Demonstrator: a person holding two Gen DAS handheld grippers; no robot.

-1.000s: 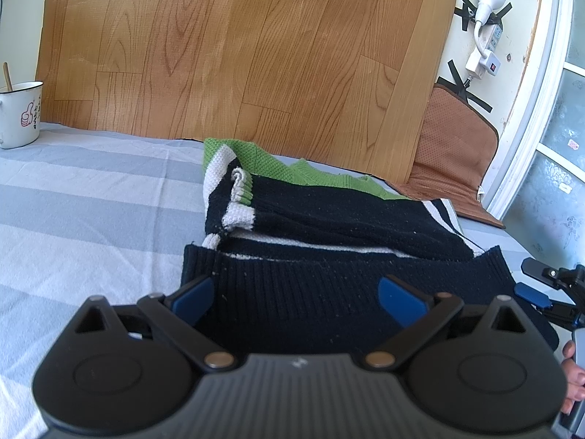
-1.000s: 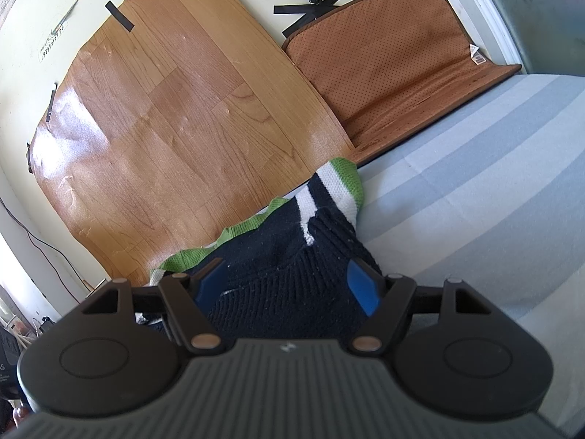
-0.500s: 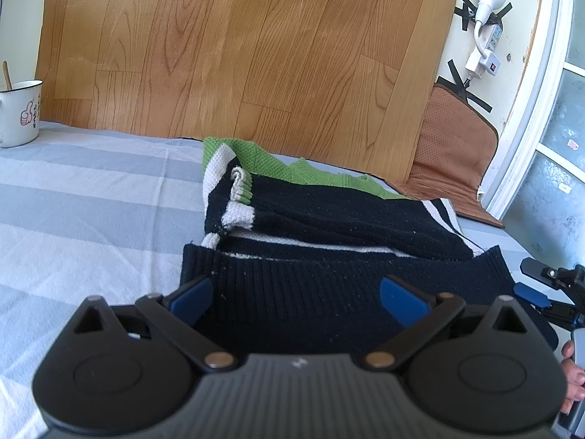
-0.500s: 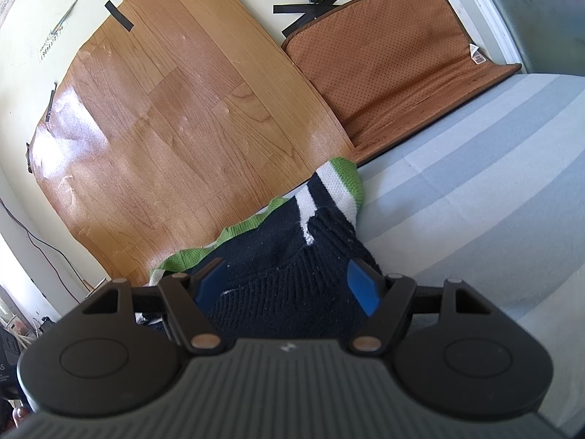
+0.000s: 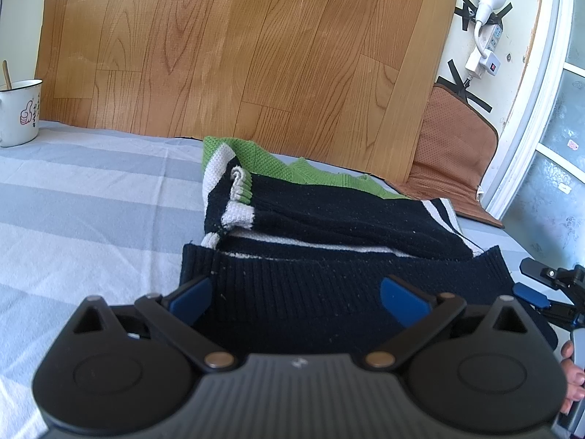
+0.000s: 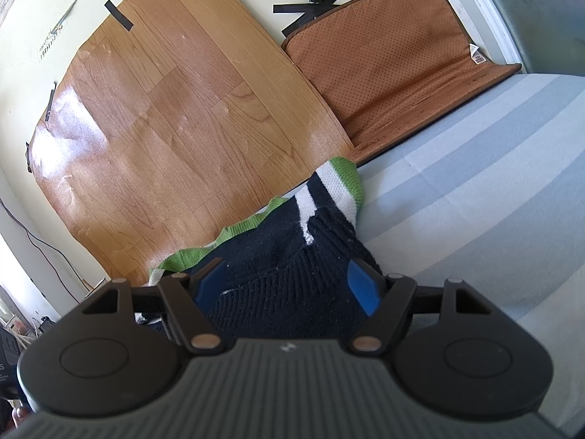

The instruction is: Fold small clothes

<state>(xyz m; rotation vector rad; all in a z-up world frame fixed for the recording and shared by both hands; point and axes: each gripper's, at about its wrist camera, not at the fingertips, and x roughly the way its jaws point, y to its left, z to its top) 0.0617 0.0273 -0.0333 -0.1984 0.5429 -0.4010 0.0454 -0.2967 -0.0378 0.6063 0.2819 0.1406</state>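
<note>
There is one sweater (image 5: 329,226) here, a thick knitted one, mostly black with white stripes and a bright green part at the far side, and it lies half folded in the middle of the bed, its ribbed black hem toward the person. There are two grippers, each black with two blue pads. The left gripper (image 5: 298,296) has its fingers spread wide over the near left part of the hem, released, not pinching the wool. The right gripper (image 6: 285,281) is at the right end of the sweater, also with its fingers apart and the black knit between them; the pads do not seem to press it. The bed sheet (image 5: 84,197) is soft cotton cloth with wide stripes in grey-blue and white. One white enamel mug (image 5: 18,113) stands far at the left on the sheet, with a thumb picture on it and a wooden stick inside. Against the pale wall leans one big sheet of wood-pattern flooring (image 5: 234,47), glossy, fixed with black tape, and beside it one brown perforated mat (image 6: 387,58). One white power strip (image 5: 490,47) hangs near the window frame
</note>
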